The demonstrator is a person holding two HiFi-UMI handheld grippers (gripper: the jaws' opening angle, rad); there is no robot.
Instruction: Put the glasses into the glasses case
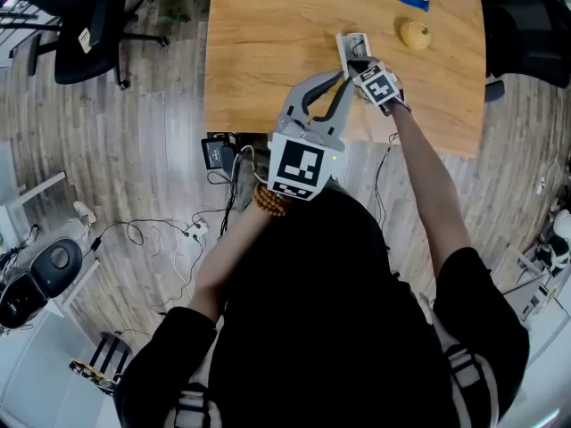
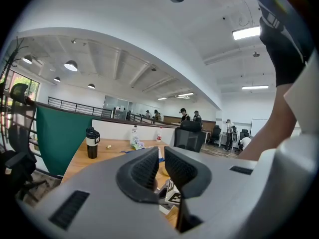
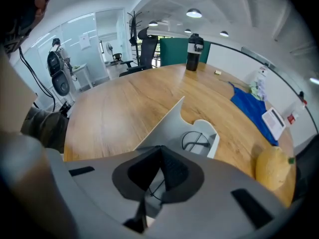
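The left hand-held gripper (image 2: 161, 153) is raised close under the head camera. Its jaws are a narrow slit apart with nothing between them, and they aim level across the room, not at the worktop (image 1: 268, 43). That arm is bent sharply at the elbow, with a beaded bracelet (image 1: 268, 201) at the wrist.

The right hand-held gripper (image 3: 160, 151) is clenched, its jaw tips pinching a thin dark wire of the glasses (image 3: 196, 139). The right arm reaches forward almost straight, the gripper tilted down over the glasses case (image 3: 213, 131).

The case lies open, in from the worktop's near edge and right of its middle, its pale lid flap thrown back. One round lens already sits inside the case's far end; the rest of the frame is hidden beneath the jaws.

The step in hand looks like seating the frame. It probably goes best with a light pinch, lowering until the wire lies flat in the tray, and letting go only then. The idle left gripper could come down to steady the case.

A yellow fruit (image 3: 273, 168) rests beside the case, toward the worktop's right edge.
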